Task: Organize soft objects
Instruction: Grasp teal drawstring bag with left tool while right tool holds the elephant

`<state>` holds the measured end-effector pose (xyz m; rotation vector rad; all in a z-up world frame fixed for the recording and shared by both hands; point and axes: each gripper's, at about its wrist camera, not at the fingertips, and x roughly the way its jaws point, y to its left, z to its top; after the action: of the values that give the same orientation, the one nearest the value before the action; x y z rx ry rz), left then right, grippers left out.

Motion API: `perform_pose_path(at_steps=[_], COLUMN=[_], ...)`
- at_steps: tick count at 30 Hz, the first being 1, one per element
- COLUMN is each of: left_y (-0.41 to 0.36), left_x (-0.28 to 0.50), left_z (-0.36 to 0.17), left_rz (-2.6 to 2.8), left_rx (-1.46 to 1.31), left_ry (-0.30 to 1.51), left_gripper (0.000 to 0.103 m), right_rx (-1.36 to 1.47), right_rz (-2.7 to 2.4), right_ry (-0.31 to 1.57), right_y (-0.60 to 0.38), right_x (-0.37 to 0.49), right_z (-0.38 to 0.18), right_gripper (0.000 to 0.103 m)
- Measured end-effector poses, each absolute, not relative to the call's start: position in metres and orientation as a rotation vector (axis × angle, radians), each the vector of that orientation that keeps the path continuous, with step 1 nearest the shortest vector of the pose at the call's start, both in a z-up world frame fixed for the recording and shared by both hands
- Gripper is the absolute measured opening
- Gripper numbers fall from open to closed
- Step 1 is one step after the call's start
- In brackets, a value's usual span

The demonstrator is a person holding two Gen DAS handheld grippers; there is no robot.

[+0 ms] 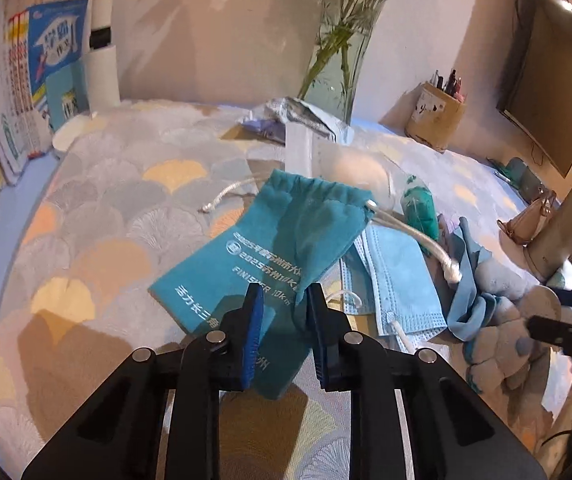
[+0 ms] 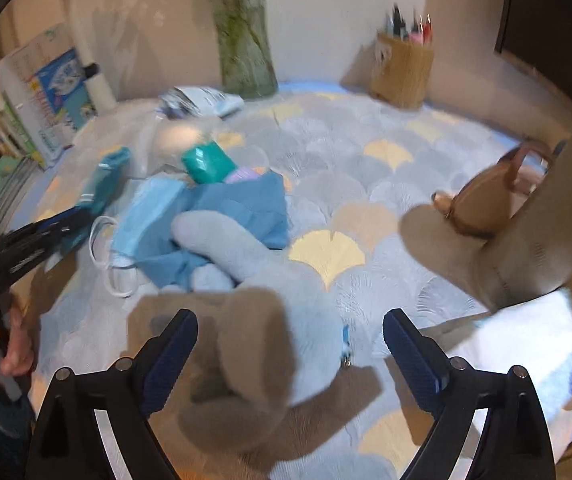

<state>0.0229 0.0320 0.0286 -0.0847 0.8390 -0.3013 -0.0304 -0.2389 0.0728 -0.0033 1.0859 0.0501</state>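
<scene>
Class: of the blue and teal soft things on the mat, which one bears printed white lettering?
The teal drawstring pouch, pinched in the left tool; the others are unprinted.

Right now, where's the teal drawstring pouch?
The teal drawstring pouch is pinched at its bottom edge by the left gripper, lifted above the patterned mat, just left of the blue face masks.
</scene>
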Motion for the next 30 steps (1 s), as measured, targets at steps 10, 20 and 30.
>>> perform_pose_path(at_steps=[10,20,30], left_y=[0.008,0.016,0.026], left_x=[0.025,0.01,-0.016], left_z=[0.021,0.039,0.088], left_rz=[-0.249,-0.282,-0.316], left_rx=[0.072,0.023,-0.022], left_ry=[0.875,0.786,0.673], left_gripper=[0.042,0.007,0.009], right_rx=[0.312,0.454,0.443], right_rz=[0.185,0.239,0.269], right_ry=[1.1,1.033,0.9], right_y=[-0.262,-0.274,-0.273], right_x=[-0.034,-0.049,-0.072], right_z=[0.055,0.073,0.122], right_gripper=[0.071,0.055,0.055])
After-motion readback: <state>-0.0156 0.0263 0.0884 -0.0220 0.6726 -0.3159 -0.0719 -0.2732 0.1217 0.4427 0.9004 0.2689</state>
